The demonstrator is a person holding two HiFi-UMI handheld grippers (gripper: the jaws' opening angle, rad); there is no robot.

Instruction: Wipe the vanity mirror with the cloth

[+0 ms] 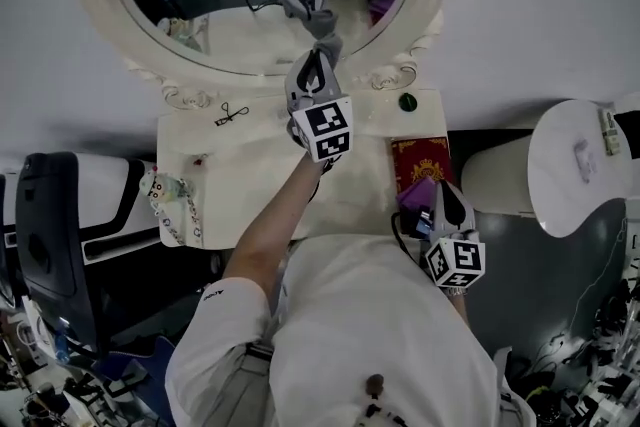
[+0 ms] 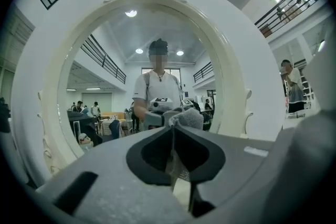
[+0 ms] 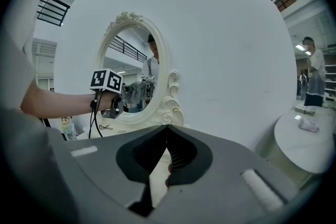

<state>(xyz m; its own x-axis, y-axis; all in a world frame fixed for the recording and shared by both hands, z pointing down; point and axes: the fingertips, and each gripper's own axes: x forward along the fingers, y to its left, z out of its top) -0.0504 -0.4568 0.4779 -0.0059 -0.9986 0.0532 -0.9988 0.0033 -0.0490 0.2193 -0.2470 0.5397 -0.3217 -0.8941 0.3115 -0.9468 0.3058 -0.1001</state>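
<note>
The oval vanity mirror (image 1: 230, 25) in its cream carved frame (image 2: 31, 113) stands at the back of the vanity. My left gripper (image 1: 318, 57) reaches to the lower edge of the glass and is shut on a grey cloth (image 1: 327, 45). The cloth (image 2: 187, 117) bunches up just past the closed jaws, close to the glass. From the right gripper view the cloth (image 3: 134, 93) shows at the mirror's lower part. My right gripper (image 1: 447, 192) hangs back near my body at the vanity's right end, shut (image 3: 167, 127) with nothing in it.
The cream vanity top (image 1: 230, 165) carries a small black clip (image 1: 232, 113), a green knob (image 1: 407, 101), a red box (image 1: 420, 160) and a purple item (image 1: 415, 192). A doll (image 1: 160, 195) hangs at its left edge. A round white table (image 1: 580, 165) stands right, a black chair (image 1: 50, 235) left.
</note>
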